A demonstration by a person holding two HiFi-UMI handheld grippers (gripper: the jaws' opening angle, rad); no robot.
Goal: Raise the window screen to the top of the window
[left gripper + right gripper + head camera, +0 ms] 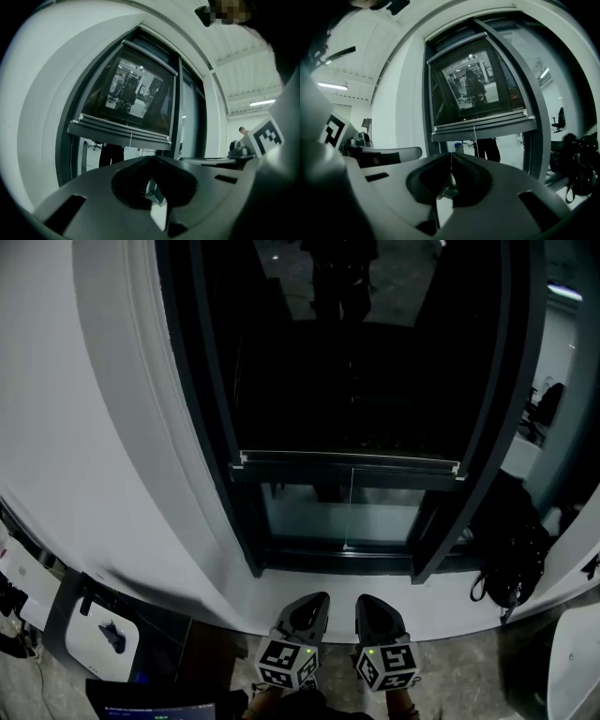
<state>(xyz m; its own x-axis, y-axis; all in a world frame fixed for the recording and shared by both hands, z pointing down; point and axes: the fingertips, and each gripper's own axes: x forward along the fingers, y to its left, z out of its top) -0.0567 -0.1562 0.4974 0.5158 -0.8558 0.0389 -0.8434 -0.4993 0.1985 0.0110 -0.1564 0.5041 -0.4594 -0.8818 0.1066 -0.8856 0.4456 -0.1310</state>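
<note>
The dark window screen [356, 352] hangs in a dark window frame [208, 409], and its bottom bar [349, 463] stands a little above the sill, with clear glass below it. A thin pull cord [352, 507] hangs from the bar's middle. Both grippers are low, in front of the sill and apart from the screen. My left gripper [315, 602] is shut and empty, as is my right gripper [367, 602]. The left gripper view shows the bottom bar [121, 132] above the closed left gripper [151, 158]. The right gripper view shows that bar [483, 125] beyond the closed right gripper [451, 154].
A black backpack [511, 554] sits against the wall right of the window and shows again in the right gripper view [577, 164]. At the lower left are a white device [101, 634] and a laptop [141, 701]. White wall flanks the frame on both sides.
</note>
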